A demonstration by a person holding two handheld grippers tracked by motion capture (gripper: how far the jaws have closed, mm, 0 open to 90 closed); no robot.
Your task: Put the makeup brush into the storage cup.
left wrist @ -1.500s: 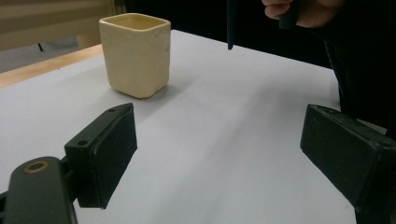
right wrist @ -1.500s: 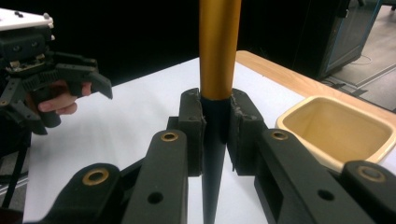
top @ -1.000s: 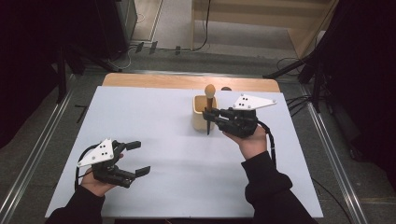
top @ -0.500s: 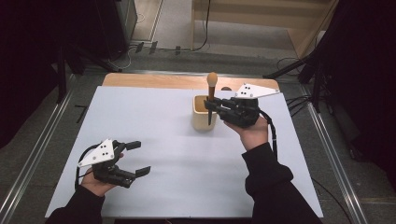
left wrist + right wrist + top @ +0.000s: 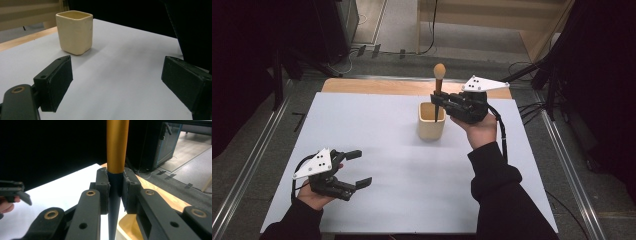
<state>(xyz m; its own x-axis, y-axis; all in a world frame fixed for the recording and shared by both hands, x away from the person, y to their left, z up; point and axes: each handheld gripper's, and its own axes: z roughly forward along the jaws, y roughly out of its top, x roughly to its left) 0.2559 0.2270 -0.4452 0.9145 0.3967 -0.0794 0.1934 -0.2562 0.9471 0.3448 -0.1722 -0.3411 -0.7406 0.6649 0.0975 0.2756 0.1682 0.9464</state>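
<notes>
At upper centre, the right gripper point(image 5: 437, 101) clamps an upright brush point(image 5: 438, 80) above the cream cup point(image 5: 431, 122). At lower left, the left gripper point(image 5: 357, 169) rests with jaws spread, empty.

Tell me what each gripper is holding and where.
The right gripper clamps the brush upright at its dark handle, just below the gold ferrule; the left gripper holds nothing.

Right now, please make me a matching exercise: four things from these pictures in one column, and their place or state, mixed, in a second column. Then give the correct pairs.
Things:
1. cream cup
2. brush
3. left gripper
4. right gripper

States:
A. open, low at the near left of the table
B. shut on a dark handle
C. held upright, pale tip on top, above the cup
D. stands on the white table sheet

Pairs: 1-D, 2-C, 3-A, 4-B
</notes>
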